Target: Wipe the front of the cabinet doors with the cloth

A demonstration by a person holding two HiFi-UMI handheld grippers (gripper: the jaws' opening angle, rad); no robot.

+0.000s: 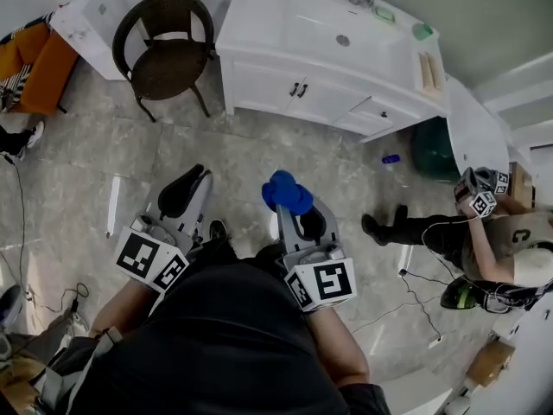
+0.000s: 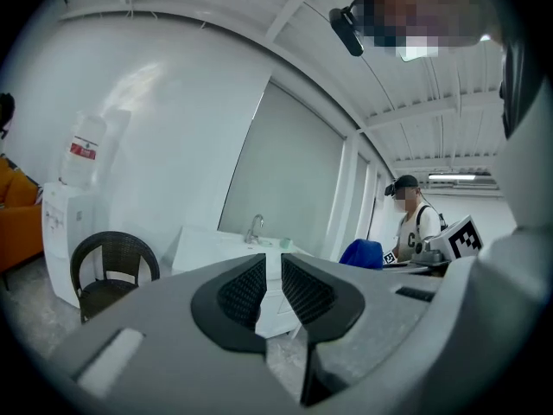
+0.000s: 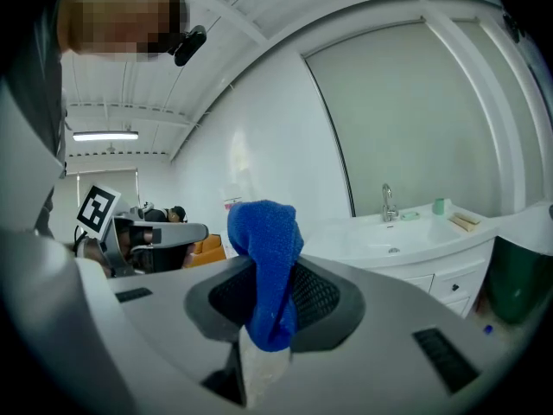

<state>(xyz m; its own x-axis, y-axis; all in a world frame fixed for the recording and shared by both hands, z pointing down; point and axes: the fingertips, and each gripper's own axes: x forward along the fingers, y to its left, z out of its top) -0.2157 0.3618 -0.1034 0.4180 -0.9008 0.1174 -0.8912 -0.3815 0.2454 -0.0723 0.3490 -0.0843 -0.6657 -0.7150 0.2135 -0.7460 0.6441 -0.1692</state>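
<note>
The white vanity cabinet stands at the far side of the floor, its paired front doors facing me with dark handles in the middle. A blue cloth is bunched in my right gripper, which is shut on it and held well short of the cabinet. The right gripper view shows the cloth sticking up between the pads, with the cabinet doors low at the right. My left gripper hangs beside it, shut and holding nothing. In the left gripper view the cabinet lies beyond the left gripper.
A dark wicker chair stands left of the cabinet, next to a white water dispenser. A green bin sits at the cabinet's right end, a small blue object on the floor nearby. Another person sits at right. Cables trail on the floor.
</note>
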